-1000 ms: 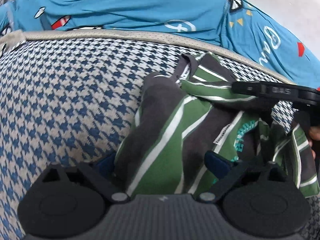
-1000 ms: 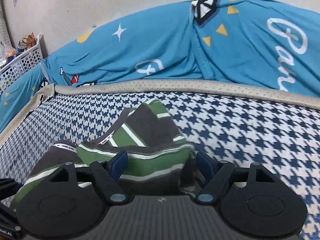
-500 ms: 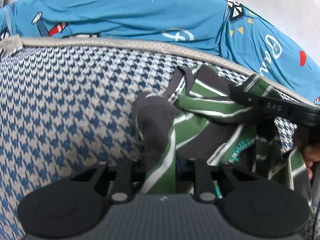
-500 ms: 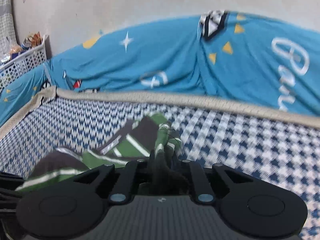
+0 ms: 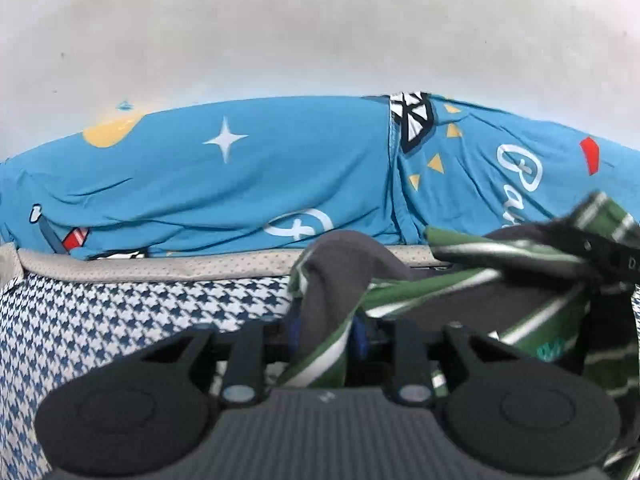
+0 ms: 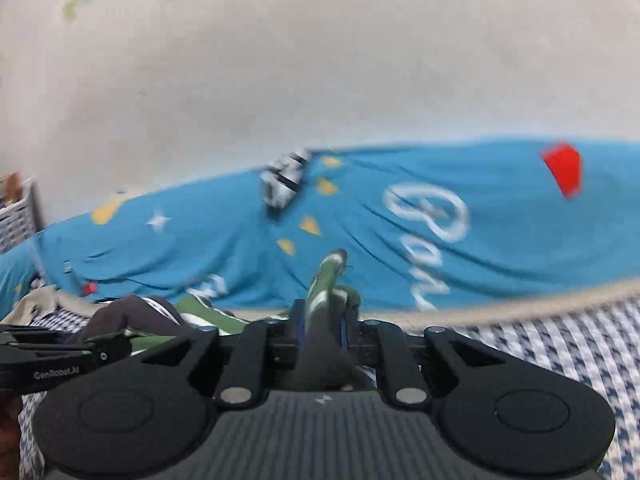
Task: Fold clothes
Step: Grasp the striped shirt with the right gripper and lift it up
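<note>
Green, grey and white striped knit garment (image 5: 328, 308) hangs pinched at two places, lifted above a blue-and-white houndstooth mattress cover (image 5: 120, 320). Nearest the left camera, the left gripper (image 5: 326, 334) has its blue-padded fingers (image 5: 294, 330) pressed together on a grey fold crossed by a green-and-white stripe; from there the cloth runs off to the right, where a teal printed patch shows low down. Nearest the right camera, the right gripper (image 6: 320, 330) likewise clamps a bunched ridge of the same garment (image 6: 324, 292), a green tip poking up between its closed fingers. In that view the black body of the other tool sits at the left edge, just beside more of the grey and green cloth. Beyond the houndstooth surface runs a beige perforated border strip (image 5: 160, 266). Behind that lies a bright blue printed sheet (image 5: 240, 184) with white stars, yellow triangles, red shapes and white cursive lettering. Farthest back stands a plain off-white wall (image 5: 320, 40). A white lattice basket (image 6: 16, 216) shows at the far left edge of the right view.
</note>
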The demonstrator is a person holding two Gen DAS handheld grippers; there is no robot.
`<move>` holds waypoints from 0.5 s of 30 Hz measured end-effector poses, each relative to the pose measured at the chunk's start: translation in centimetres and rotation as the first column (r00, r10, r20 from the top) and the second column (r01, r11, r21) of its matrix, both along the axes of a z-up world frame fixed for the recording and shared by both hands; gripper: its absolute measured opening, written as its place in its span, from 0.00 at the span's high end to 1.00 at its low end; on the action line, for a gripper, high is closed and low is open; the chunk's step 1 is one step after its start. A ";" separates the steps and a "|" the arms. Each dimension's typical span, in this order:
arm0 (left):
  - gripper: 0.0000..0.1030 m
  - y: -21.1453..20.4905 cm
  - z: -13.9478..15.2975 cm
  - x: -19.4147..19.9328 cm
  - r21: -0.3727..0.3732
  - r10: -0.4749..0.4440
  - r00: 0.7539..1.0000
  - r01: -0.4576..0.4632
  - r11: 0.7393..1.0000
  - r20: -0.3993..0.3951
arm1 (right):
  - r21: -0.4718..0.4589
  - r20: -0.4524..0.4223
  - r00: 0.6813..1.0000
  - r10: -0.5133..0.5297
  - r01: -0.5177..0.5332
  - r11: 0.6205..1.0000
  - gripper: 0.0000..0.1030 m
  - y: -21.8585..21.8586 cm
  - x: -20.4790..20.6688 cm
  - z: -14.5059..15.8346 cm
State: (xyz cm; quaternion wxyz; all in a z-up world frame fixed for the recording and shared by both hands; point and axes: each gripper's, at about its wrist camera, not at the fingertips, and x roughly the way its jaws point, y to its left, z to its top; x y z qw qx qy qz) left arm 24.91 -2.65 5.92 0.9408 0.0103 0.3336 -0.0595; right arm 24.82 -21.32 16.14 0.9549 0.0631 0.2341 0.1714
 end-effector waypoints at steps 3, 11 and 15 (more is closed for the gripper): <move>0.44 -0.5 -0.5 0.7 -0.031 0.000 1.000 -0.001 1.000 -0.024 | 0.026 -0.069 0.996 -0.057 0.059 0.998 0.80 -1.8 0.8 -1.1; 0.24 0.7 -0.2 -0.2 -0.096 0.029 0.998 -0.034 0.995 -0.060 | 0.090 -0.120 0.993 -0.013 0.024 0.996 0.72 -5.9 0.3 -1.1; 0.21 1.2 0.4 -1.3 -0.147 0.021 0.996 -0.034 0.989 -0.089 | 0.132 -0.173 0.985 0.016 0.007 0.991 0.56 -7.1 0.2 -1.7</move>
